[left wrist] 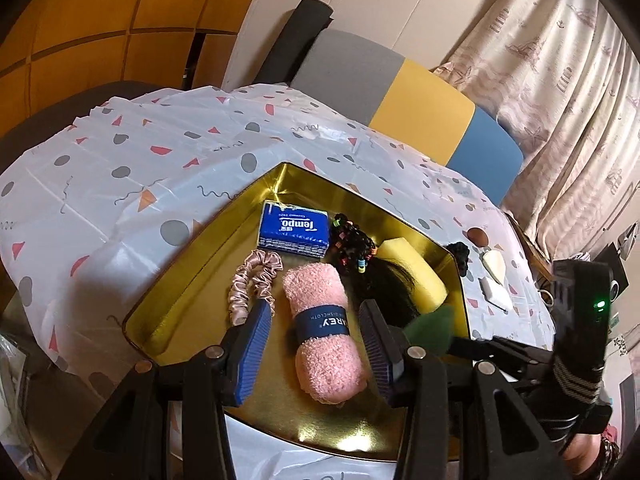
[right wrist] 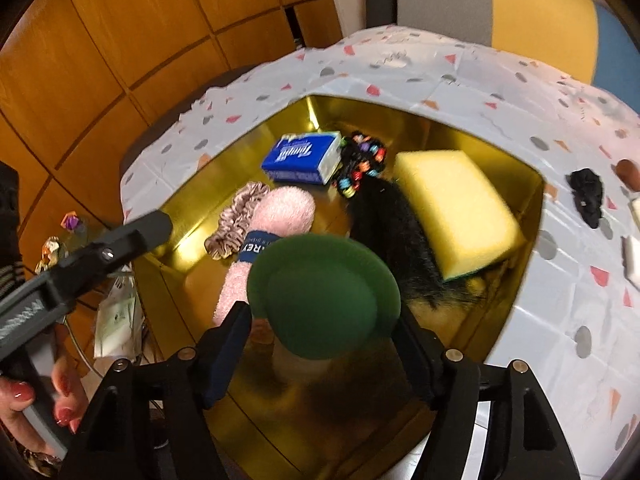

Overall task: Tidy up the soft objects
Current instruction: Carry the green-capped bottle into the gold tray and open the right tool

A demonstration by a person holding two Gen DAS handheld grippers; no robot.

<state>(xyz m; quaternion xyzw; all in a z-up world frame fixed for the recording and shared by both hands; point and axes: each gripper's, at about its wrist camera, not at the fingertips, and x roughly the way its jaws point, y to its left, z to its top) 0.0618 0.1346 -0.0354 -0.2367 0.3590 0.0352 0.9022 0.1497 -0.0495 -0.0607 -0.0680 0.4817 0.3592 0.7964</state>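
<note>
A gold tin tray (left wrist: 192, 280) holds a blue tissue pack (left wrist: 294, 230), a pink scrunchie (left wrist: 252, 280), beaded black hair ties (left wrist: 354, 246), a yellow sponge (left wrist: 416, 276), a black furry piece (right wrist: 392, 232) and a rolled pink dishcloth (left wrist: 324, 336). My left gripper (left wrist: 316, 312) hangs open over the dishcloth, one finger on each side, with gaps showing. In the right wrist view a round green pad (right wrist: 324, 296) sits uncompressed just past my right gripper's (right wrist: 322, 320) open fingertips, above the tray's near end.
A patterned white cloth (left wrist: 120, 168) covers the table. On it, right of the tray, lie a black scrunchie (right wrist: 586, 196), white pieces (left wrist: 496, 292) and a brown item (left wrist: 477, 236). A grey, yellow and blue chair back (left wrist: 424, 108) stands behind. Bags (right wrist: 116, 316) sit left, below the table.
</note>
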